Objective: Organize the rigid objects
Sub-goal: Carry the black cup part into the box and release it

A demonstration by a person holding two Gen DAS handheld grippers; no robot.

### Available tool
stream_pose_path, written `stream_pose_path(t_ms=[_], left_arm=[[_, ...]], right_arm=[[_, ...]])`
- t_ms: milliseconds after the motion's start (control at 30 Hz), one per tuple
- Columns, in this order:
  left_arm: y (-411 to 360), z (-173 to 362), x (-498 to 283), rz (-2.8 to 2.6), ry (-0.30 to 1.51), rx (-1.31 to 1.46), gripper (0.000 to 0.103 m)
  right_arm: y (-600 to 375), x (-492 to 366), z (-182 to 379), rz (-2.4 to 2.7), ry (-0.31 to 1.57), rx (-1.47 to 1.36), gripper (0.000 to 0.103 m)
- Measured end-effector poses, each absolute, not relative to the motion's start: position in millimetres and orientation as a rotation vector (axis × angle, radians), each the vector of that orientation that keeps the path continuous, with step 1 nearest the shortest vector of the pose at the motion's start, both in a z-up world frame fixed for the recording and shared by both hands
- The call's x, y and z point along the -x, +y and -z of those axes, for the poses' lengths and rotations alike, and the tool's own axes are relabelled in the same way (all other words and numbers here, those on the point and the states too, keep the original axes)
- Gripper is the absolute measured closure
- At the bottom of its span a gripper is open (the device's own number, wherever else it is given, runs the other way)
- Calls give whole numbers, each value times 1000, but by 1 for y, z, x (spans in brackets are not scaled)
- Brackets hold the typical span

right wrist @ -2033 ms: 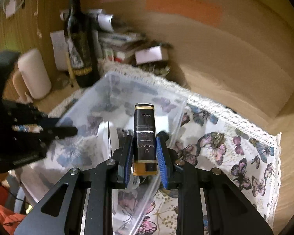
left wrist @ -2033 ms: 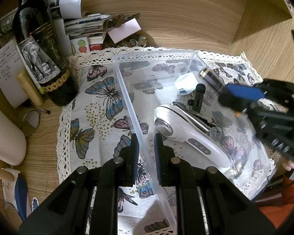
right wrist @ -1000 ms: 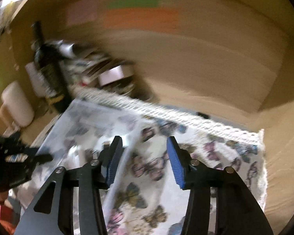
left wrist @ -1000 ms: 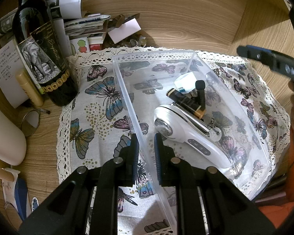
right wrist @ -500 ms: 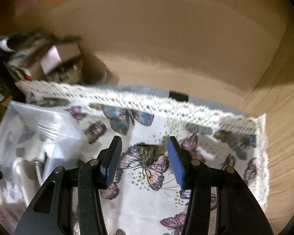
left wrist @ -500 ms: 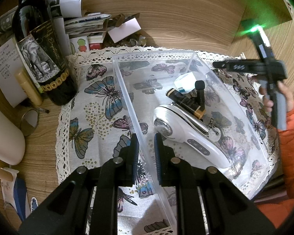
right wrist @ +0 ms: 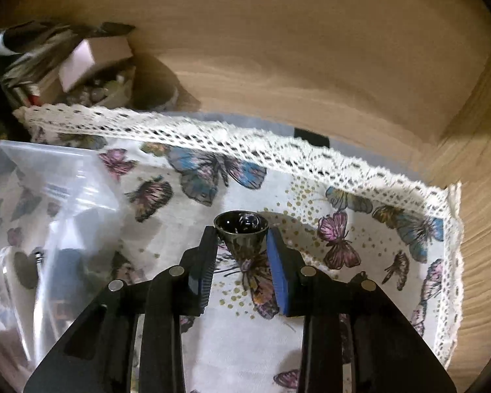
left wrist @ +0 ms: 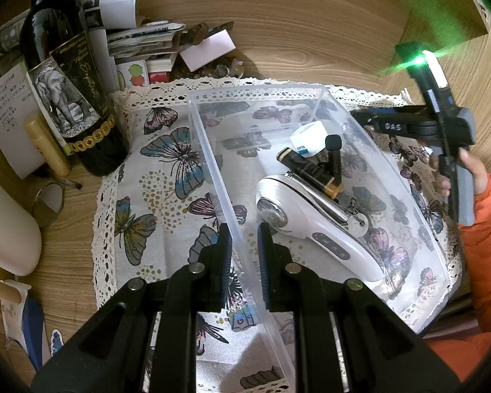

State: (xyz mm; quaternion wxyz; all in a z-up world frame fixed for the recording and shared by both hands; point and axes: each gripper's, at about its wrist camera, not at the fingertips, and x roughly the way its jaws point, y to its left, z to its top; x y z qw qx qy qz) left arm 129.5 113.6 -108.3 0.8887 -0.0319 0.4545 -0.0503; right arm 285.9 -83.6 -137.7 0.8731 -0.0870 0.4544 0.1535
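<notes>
Organizing here turns on a small dark metal cup [right wrist: 241, 231], standing upright on the butterfly cloth [right wrist: 360, 203] outside the clear plastic bin [right wrist: 49, 196].

Left wrist view: the left gripper [left wrist: 243, 245] straddles the bin's [left wrist: 212, 163] near long wall, one finger outside and one inside, jaws drawn in close on that wall; whether they truly pinch it I cannot tell, though I judge they are steadying the bin; inside lie a white handheld appliance [left wrist: 311, 226], a dark tube [left wrist: 307, 170] set diagonally, a small black microphone [left wrist: 333, 155] and a white cap-like piece [left wrist: 309, 138]; the right gripper [left wrist: 365, 116] shows from the side beyond the bin's far wall, held by a hand [left wrist: 471, 173] in an orange sleeve; a wine bottle [left wrist: 72, 98] stands off the cloth's left edge; the cup is not seen here.

Right wrist view: the cup sits directly ahead, right between the two fingertips, mouth up, its axis vertical and so crosswise to the fingers; the jaws stand apart, flanking its rim closely, contact unclear; the bin lies to the left of the cup; the right gripper is plainly the nearer one, so closing and then carrying leftward over the bin wall looks like what is called for.
</notes>
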Motion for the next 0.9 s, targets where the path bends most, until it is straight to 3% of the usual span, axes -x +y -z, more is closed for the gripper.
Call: stream_pose_path(t_ms=[467,900], left_arm=[[115,108,-129,104,942,65,88],[114,108,-129,103,941,64,88]], right_arm=[[-70,-214,59,-418,704,205,75],[-45,-170,49,-545,664,226,75]])
